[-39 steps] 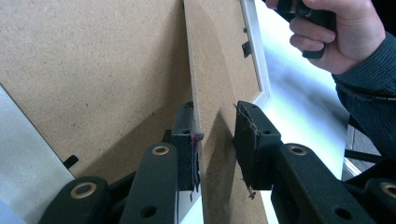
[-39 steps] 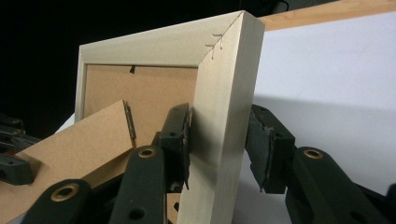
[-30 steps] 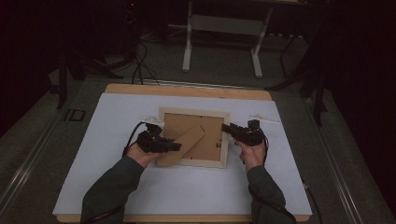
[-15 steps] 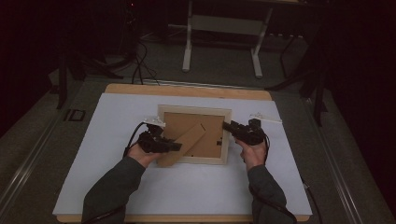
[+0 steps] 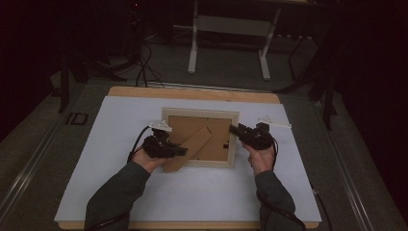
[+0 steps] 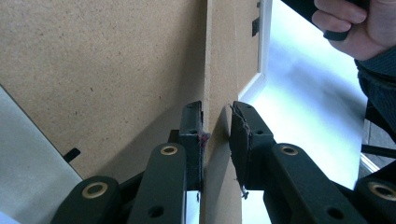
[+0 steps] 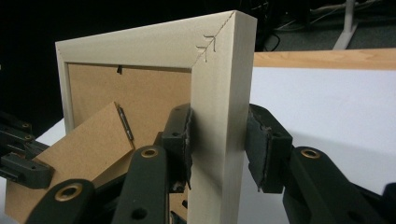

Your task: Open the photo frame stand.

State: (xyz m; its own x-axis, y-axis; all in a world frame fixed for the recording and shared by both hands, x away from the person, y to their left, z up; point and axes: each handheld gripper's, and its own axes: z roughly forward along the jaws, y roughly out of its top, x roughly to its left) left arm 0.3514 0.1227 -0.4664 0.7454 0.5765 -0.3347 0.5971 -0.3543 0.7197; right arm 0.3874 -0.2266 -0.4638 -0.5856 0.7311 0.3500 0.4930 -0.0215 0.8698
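Meanwhile, left tool (image 6: pixel 215 122) closing on easel stand (image 6: pixel 219 70), right tool (image 7: pixel 218 140) clamping picture frame (image 7: pixel 219 70); overforcing could snap the hinge.

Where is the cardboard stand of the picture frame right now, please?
In the high view the stand slants across the back of the frame toward its lower left corner, with the left gripper at its free end, mid-table.

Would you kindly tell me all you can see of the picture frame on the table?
The picture frame lies face down on the white table cover, a pale wood rim around a brown fibreboard back held by small black clips. Its hinged stand swings out, between the left gripper's closing jaws. The right gripper grips its right rail.
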